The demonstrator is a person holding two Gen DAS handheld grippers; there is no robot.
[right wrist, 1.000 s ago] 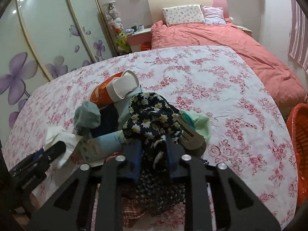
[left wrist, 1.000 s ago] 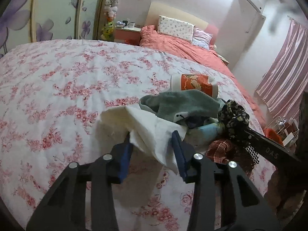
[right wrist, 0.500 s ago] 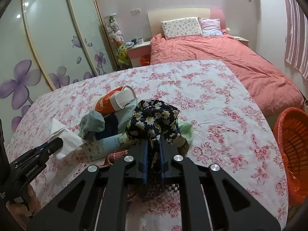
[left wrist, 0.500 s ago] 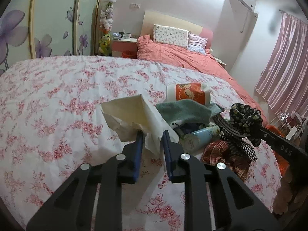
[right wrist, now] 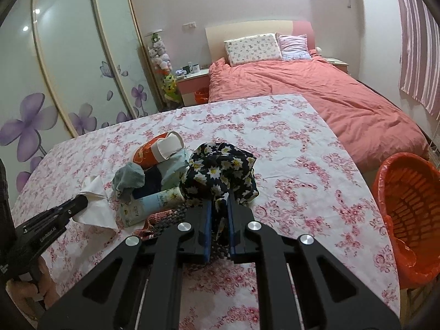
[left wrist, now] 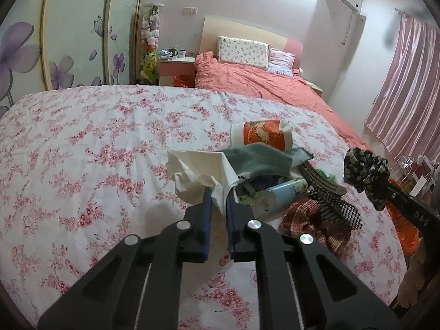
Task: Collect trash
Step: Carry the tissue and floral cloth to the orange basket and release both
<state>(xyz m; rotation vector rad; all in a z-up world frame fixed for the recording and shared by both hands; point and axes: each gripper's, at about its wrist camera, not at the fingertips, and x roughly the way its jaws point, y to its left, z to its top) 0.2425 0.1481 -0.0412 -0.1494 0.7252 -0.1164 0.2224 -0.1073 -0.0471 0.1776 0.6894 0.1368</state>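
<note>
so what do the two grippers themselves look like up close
Both the left gripper and right gripper are matte black, with angular linkage arms, silver round rivets and blue-padded fingers. White lettering runs along each gripper's side. No cables or sleeves show.

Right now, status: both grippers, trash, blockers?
Left hand-held gripper shut on white tissue. Right hand-held gripper shut on floral cloth. Orange bin right of table, path unobstructed.

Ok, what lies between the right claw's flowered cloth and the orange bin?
In the right wrist view, only bare flowered tablecloth lies between the flowered cloth in the right claw and the orange bin.
</note>
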